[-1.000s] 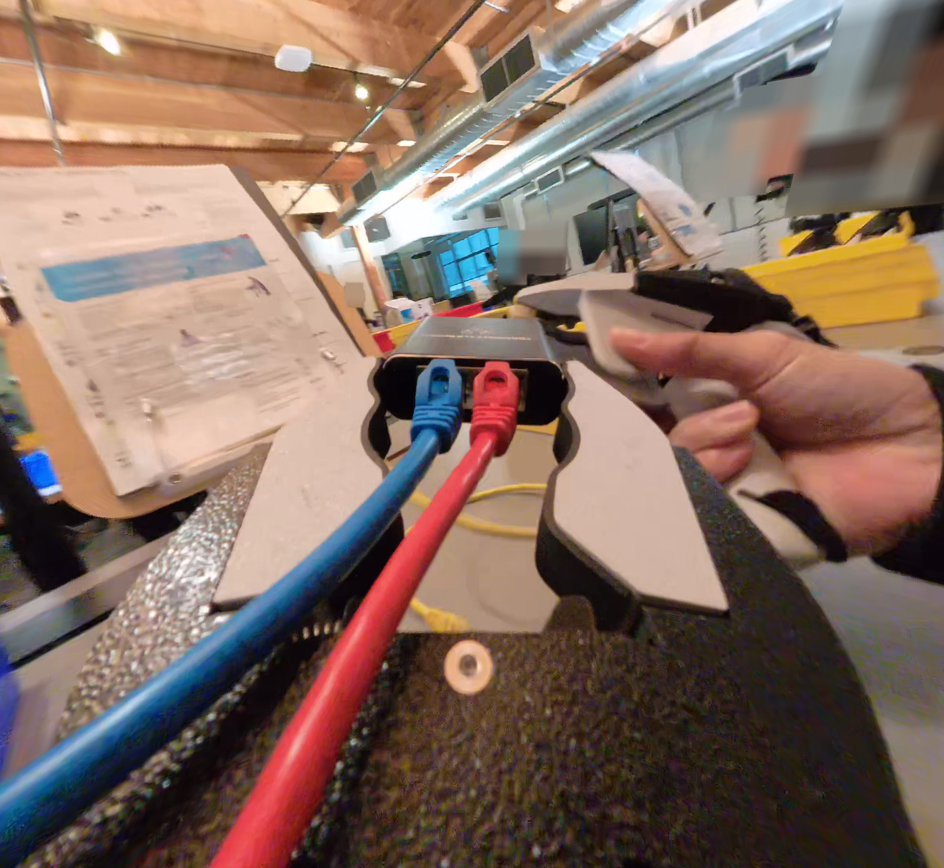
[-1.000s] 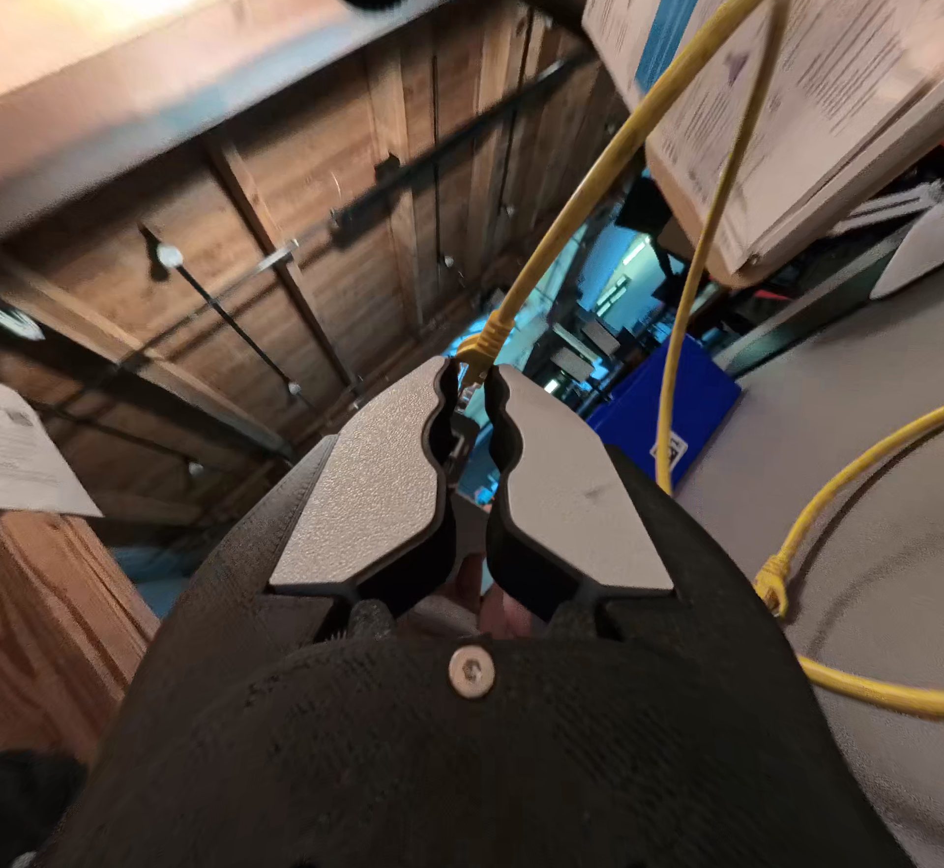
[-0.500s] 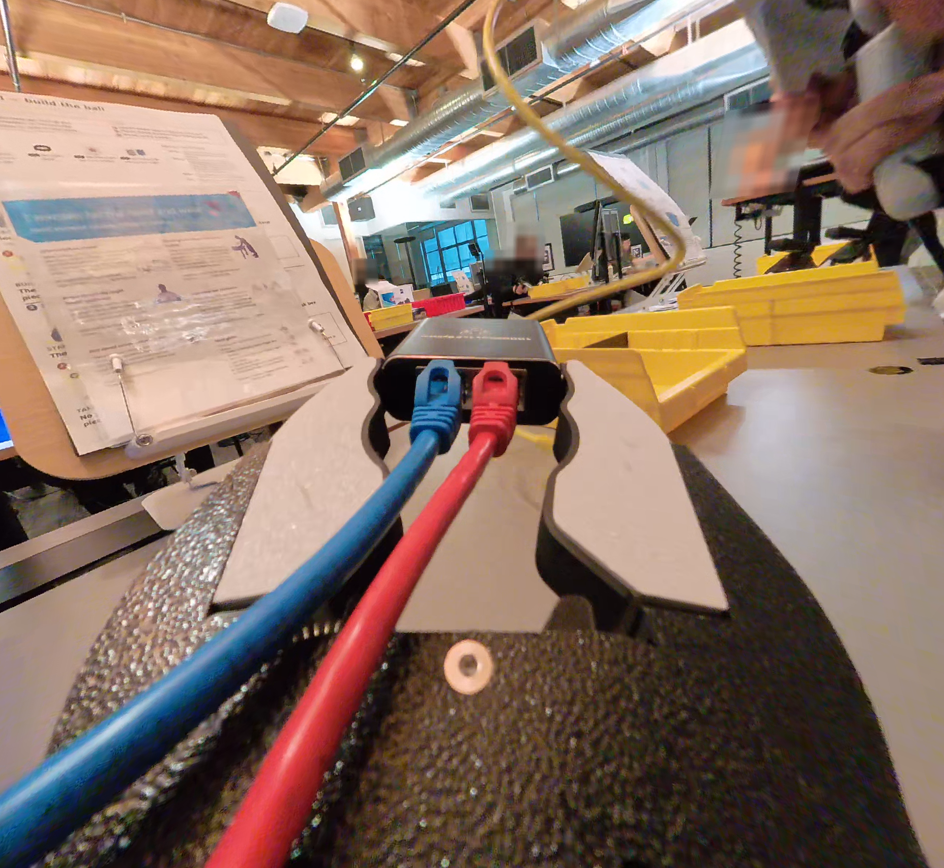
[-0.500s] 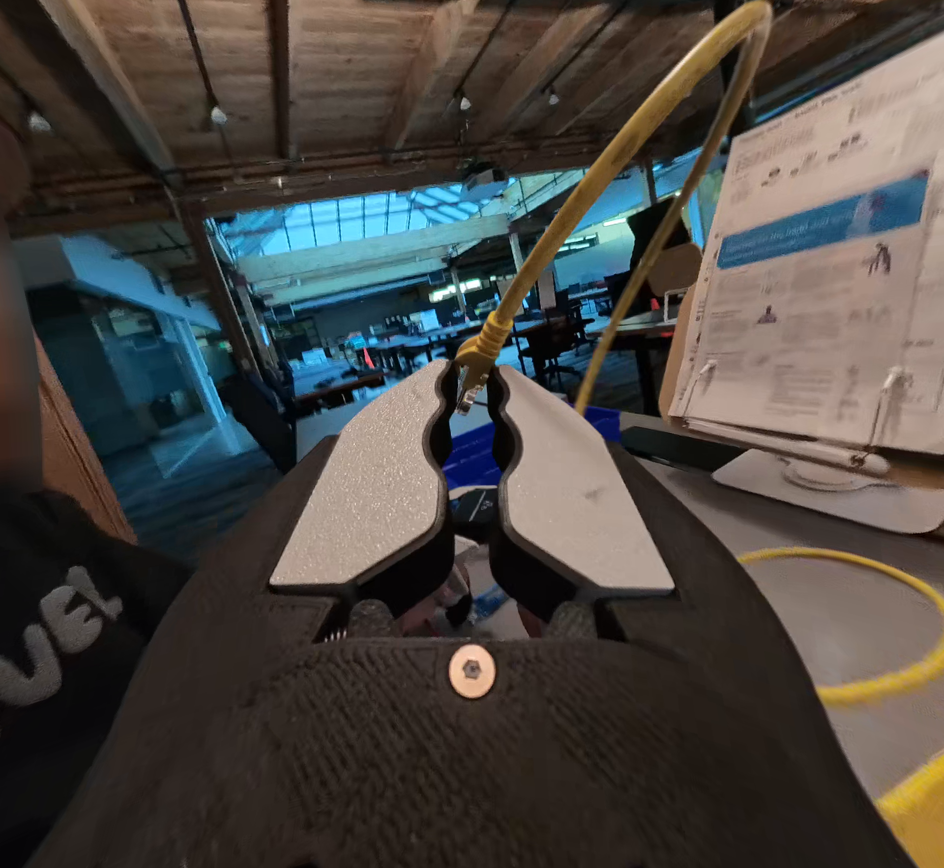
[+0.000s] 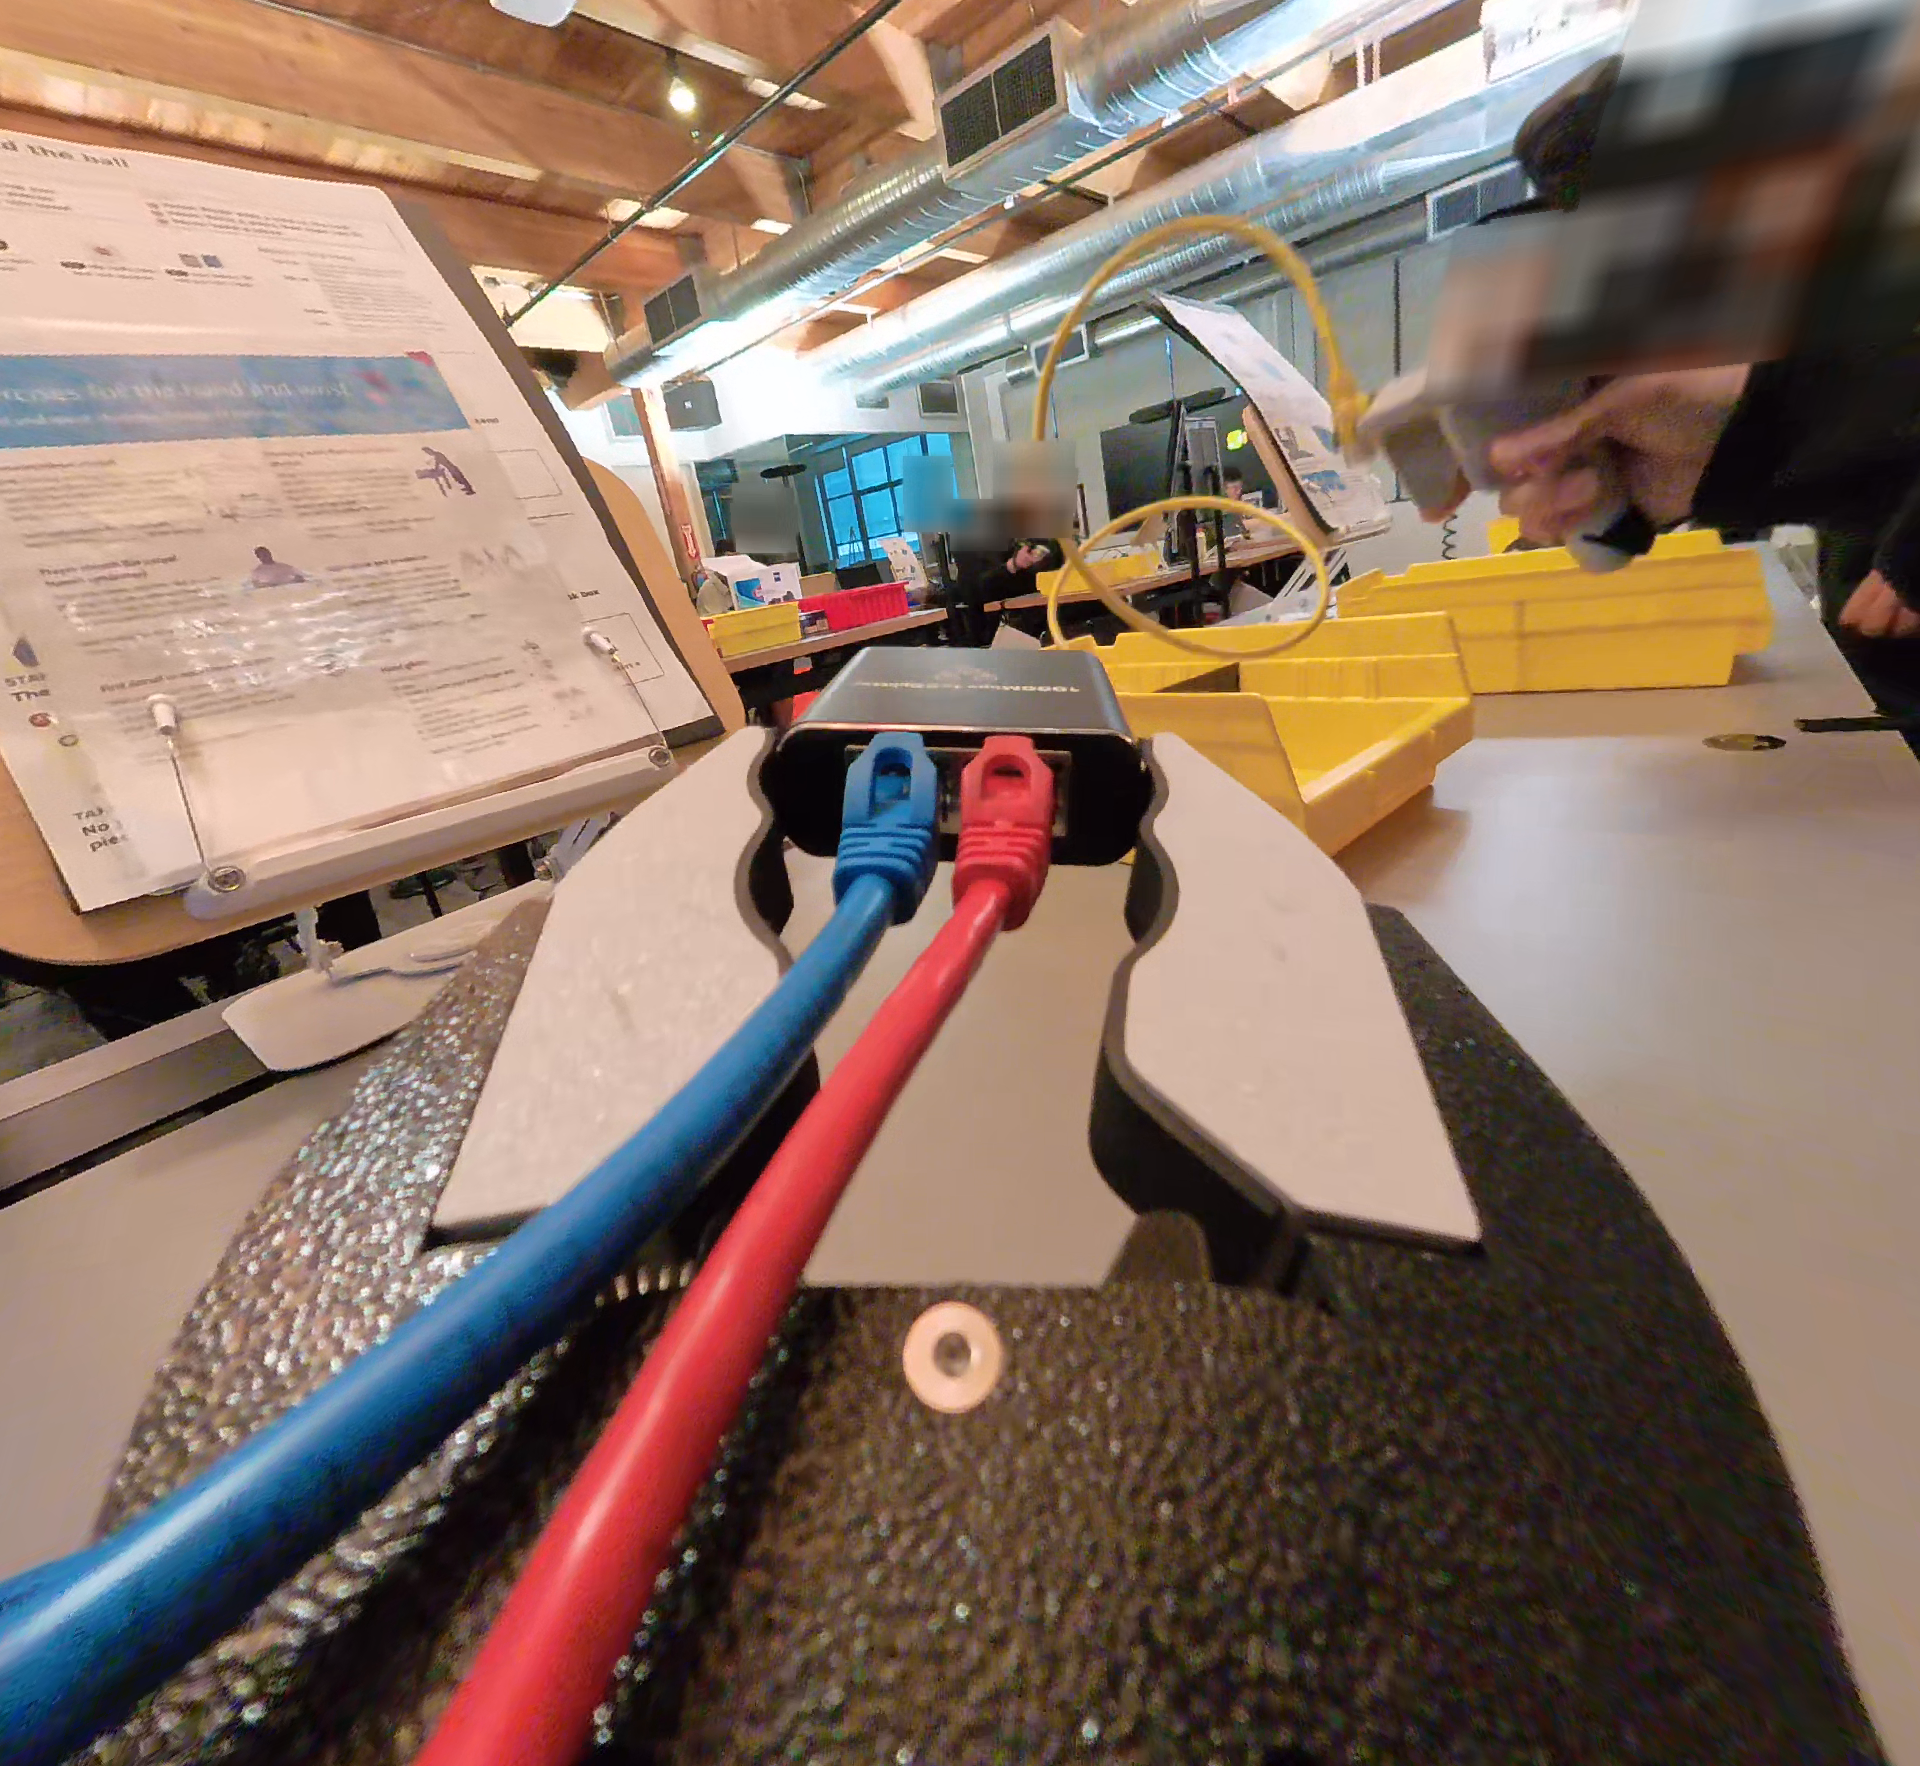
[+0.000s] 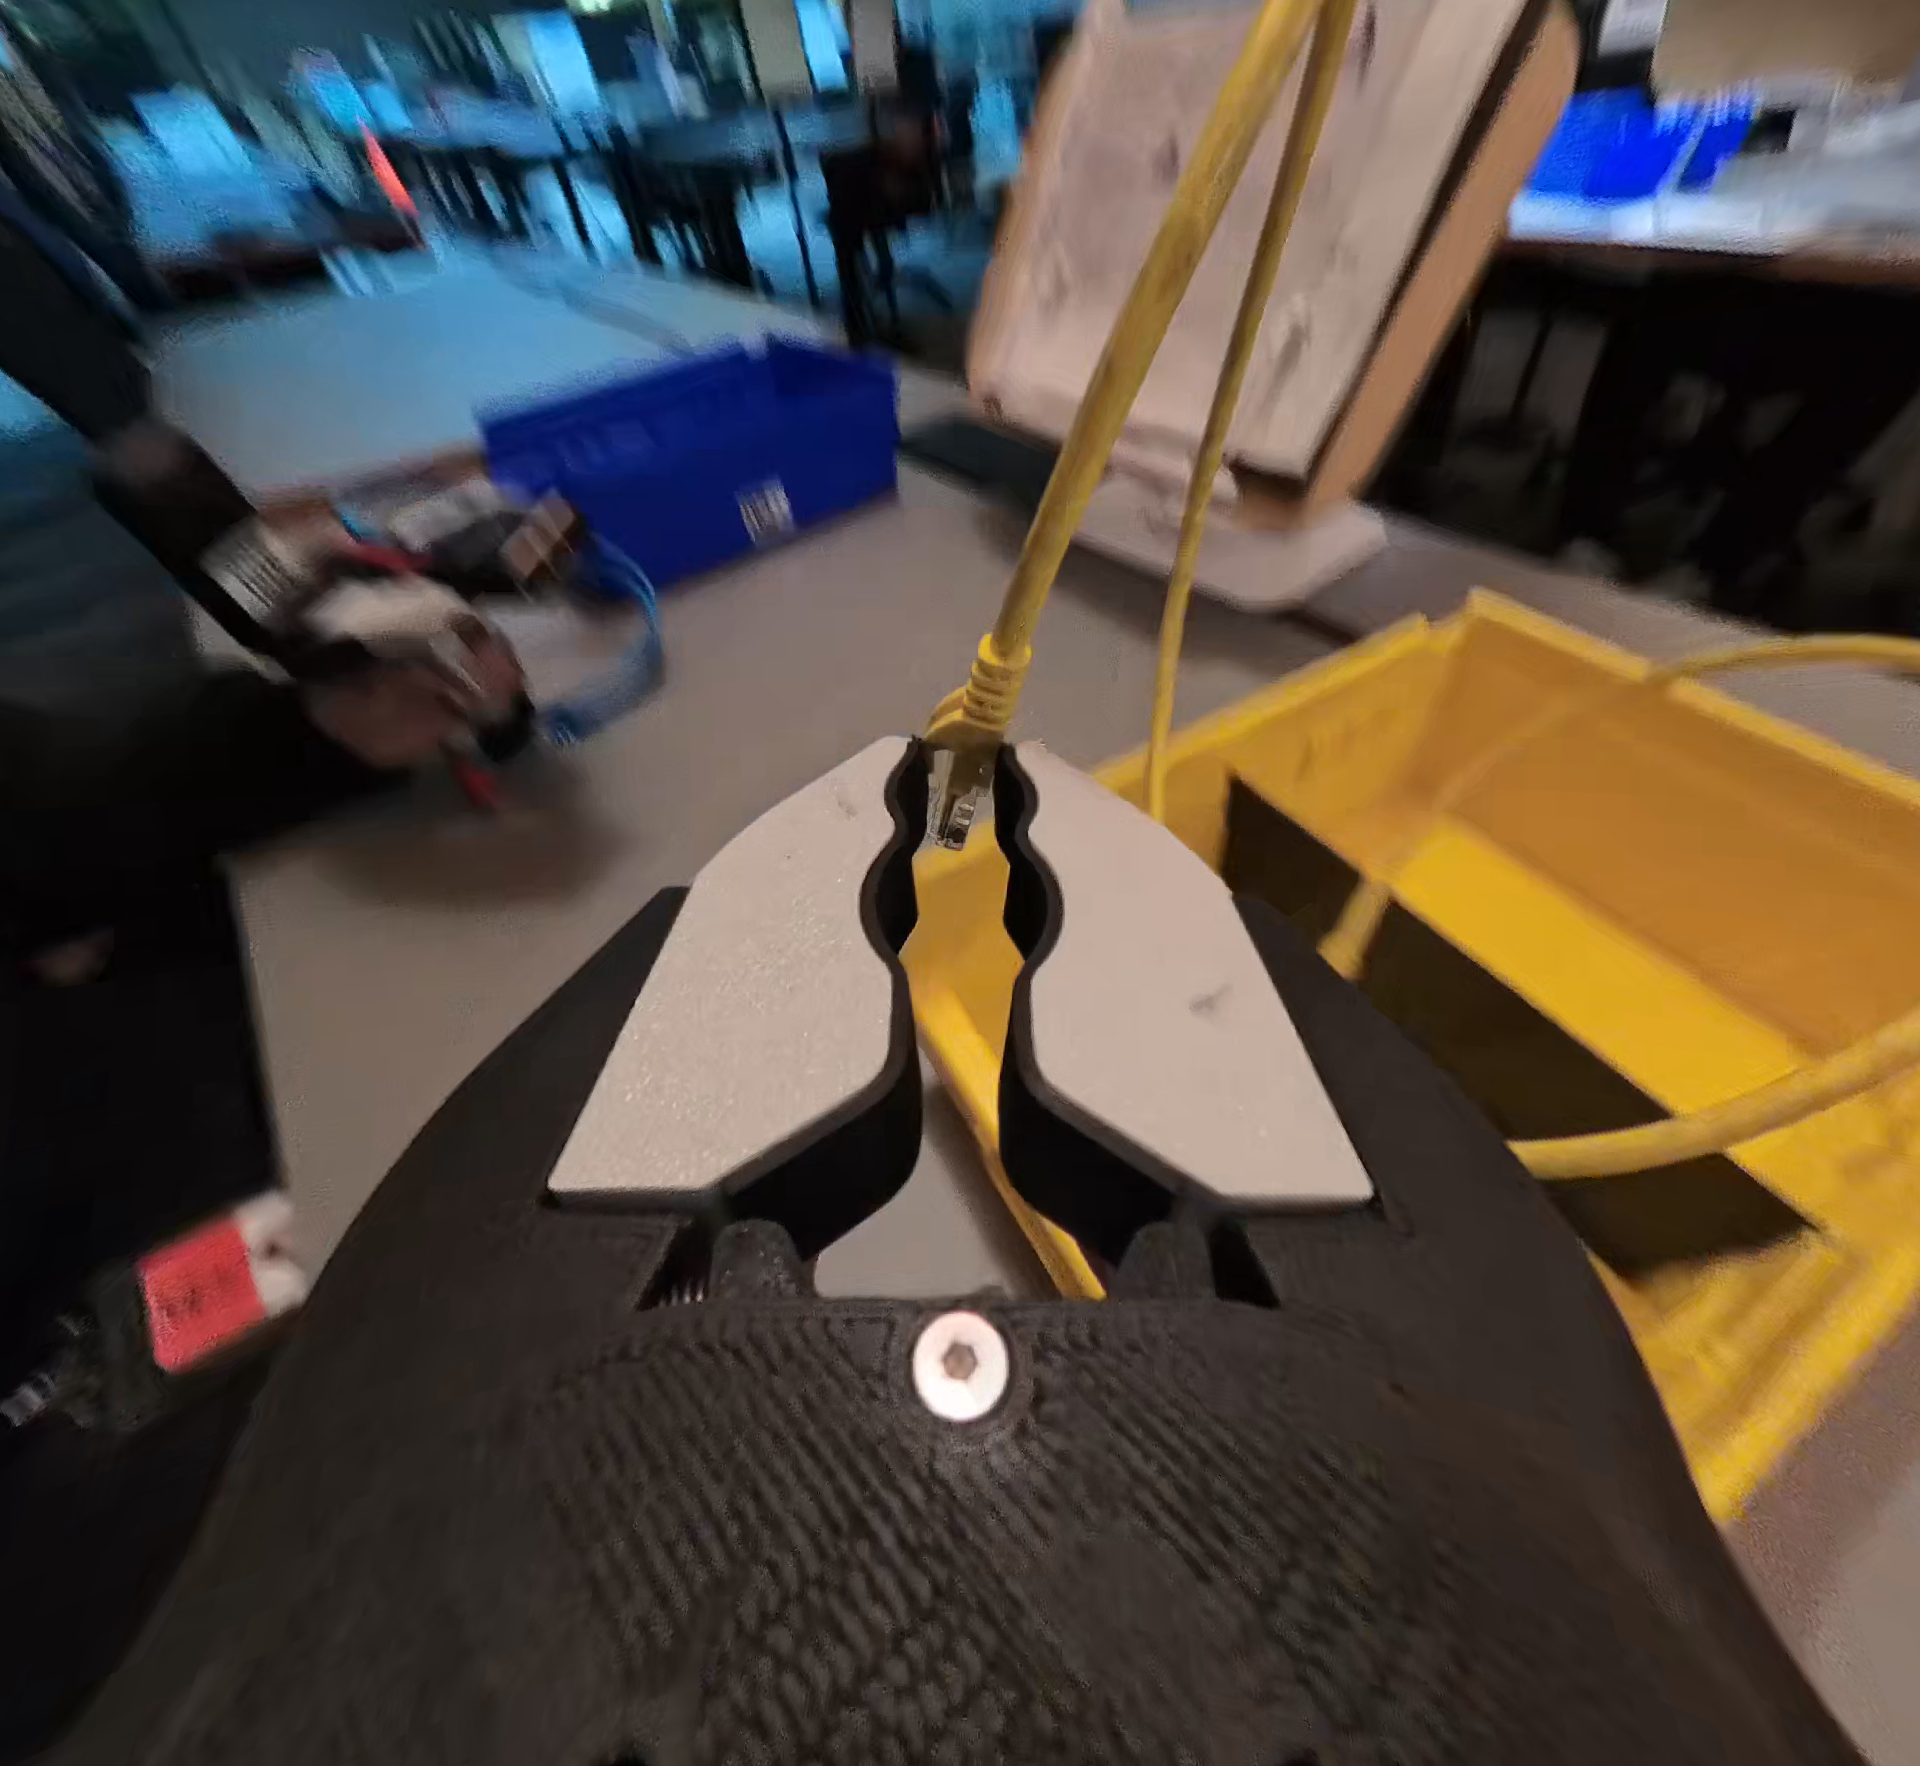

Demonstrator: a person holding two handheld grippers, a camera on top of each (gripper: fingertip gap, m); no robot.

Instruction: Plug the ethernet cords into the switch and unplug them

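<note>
My left gripper point(image 5: 951, 807) is shut on a small black switch point(image 5: 961, 740), holding it by its sides. A blue ethernet cord point(image 5: 878, 817) and a red ethernet cord point(image 5: 1003, 817) are plugged into its front ports and run back over the gripper. My right gripper point(image 6: 958, 771) is shut on the clear plug point(image 6: 954, 797) of a yellow ethernet cord point(image 6: 1164, 293), which arcs up and away. In the left wrist view the right gripper point(image 5: 1403, 443) hangs in the air at upper right, with the yellow cord point(image 5: 1174, 532) looping below it.
Yellow bins point(image 5: 1351, 740) stand on the grey table point(image 5: 1621, 937) behind the switch; one point(image 6: 1558, 906) lies just under the right gripper. A tilted document stand point(image 5: 281, 521) is at the left. A blue bin point(image 6: 696, 459) sits farther off.
My right gripper has swung down from pointing at the ceiling to pointing over the table and yellow bin, still holding the yellow plug. The left gripper and switch stay put.
</note>
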